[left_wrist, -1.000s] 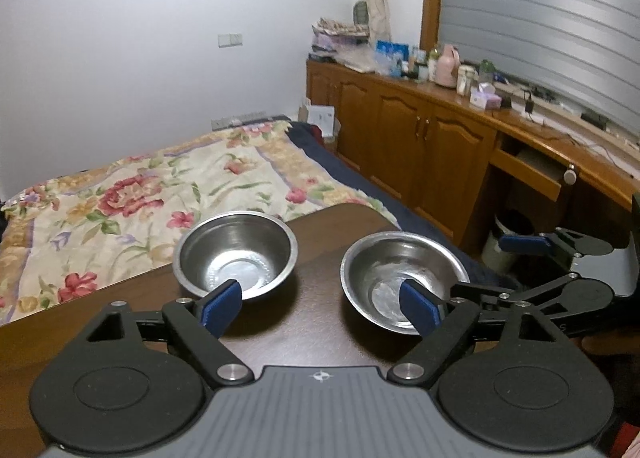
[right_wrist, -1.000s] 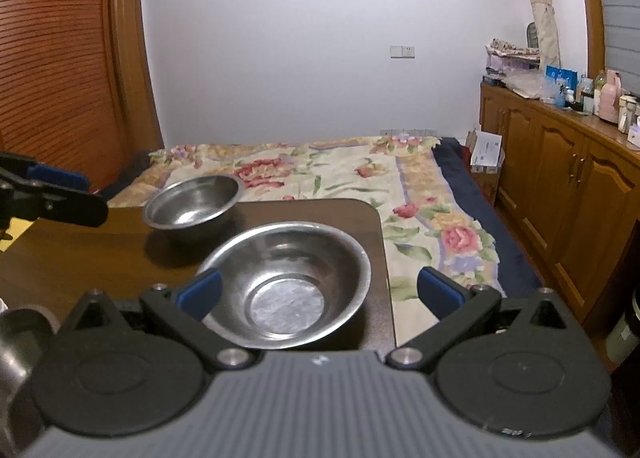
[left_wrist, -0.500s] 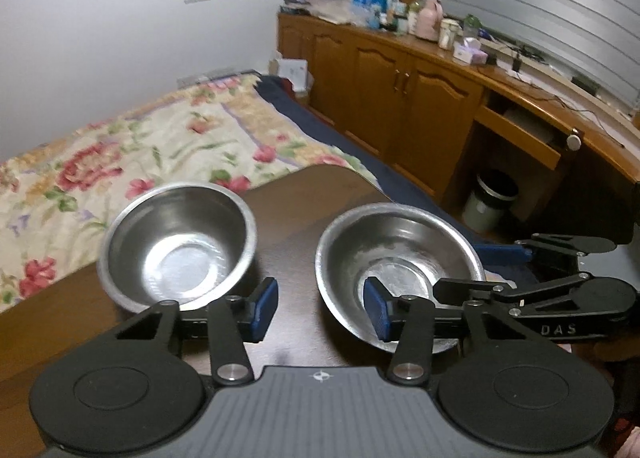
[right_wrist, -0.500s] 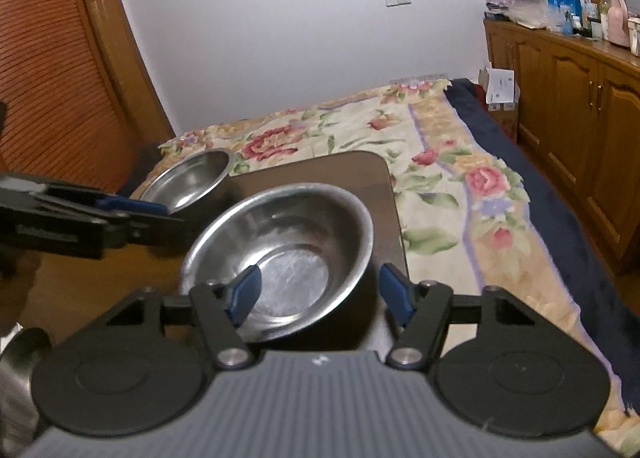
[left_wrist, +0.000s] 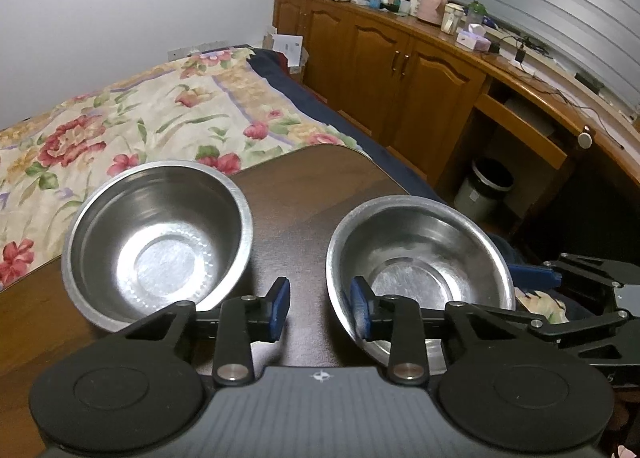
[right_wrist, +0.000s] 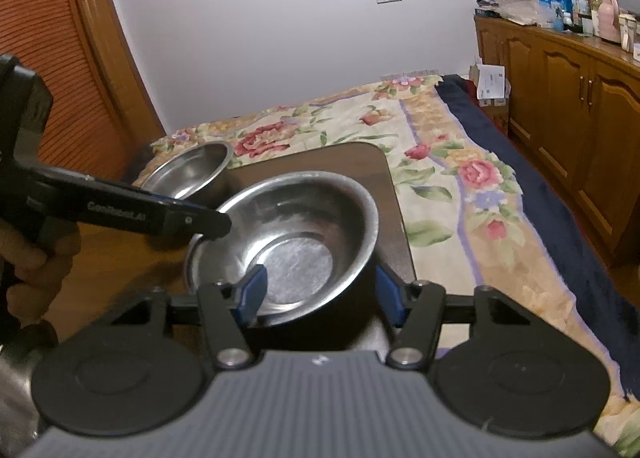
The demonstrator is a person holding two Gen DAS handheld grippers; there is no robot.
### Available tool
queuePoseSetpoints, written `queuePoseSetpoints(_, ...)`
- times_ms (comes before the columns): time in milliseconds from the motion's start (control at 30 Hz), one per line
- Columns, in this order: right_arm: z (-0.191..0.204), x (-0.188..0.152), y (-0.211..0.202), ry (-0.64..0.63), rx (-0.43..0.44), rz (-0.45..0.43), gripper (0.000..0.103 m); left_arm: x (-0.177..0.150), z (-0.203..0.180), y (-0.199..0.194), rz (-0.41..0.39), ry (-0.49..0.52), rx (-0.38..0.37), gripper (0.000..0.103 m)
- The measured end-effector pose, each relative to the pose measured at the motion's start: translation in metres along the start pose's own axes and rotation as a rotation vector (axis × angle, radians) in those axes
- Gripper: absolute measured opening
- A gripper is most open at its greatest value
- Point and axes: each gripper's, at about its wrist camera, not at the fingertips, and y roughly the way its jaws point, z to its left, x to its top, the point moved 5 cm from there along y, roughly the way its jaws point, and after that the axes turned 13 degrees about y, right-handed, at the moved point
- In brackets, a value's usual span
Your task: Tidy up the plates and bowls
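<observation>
Two round stainless-steel bowls stand upright, mouths up, on the dark wooden table (left_wrist: 304, 194). The far-left steel bowl (left_wrist: 160, 242) is free. The near-right steel bowl (right_wrist: 288, 242) sits by the table's right edge. The right gripper (right_wrist: 318, 290) straddles its near wall, jaws narrowed, one pad inside and one outside; contact cannot be confirmed. The left gripper (left_wrist: 318, 304) is half closed between the bowls, empty. The bowls appear light, rigid and slippery: grip the rim wall. Being round, they have no long axis.

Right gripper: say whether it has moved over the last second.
Yes. The right gripper has advanced onto the near bowl; its fingers now straddle the wall nearest the table edge, narrower than before.
</observation>
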Motion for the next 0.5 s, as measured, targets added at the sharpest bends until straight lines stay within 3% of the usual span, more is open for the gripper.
queuePoseSetpoints(67,0.000,0.001,0.000,0.002,-0.002,-0.001,0.054,0.001,-0.003,0.003,0.005,0.007,-0.014,0.032)
queuePoseSetpoints(233,-0.002,0.002,0.002,0.030,0.000,0.004,0.033,0.000,-0.009,0.010,0.026,0.010,-0.040,0.023)
queuePoseSetpoints(333,-0.005,0.003,0.003,0.057,0.006,0.006,0.026,-0.002,-0.008,0.007,0.033,0.008,-0.030,0.017)
queuePoseSetpoints(500,-0.001,0.006,-0.005,0.070,0.019,-0.007,0.023,0.002,-0.009,-0.010,0.003,0.006,-0.023,0.016)
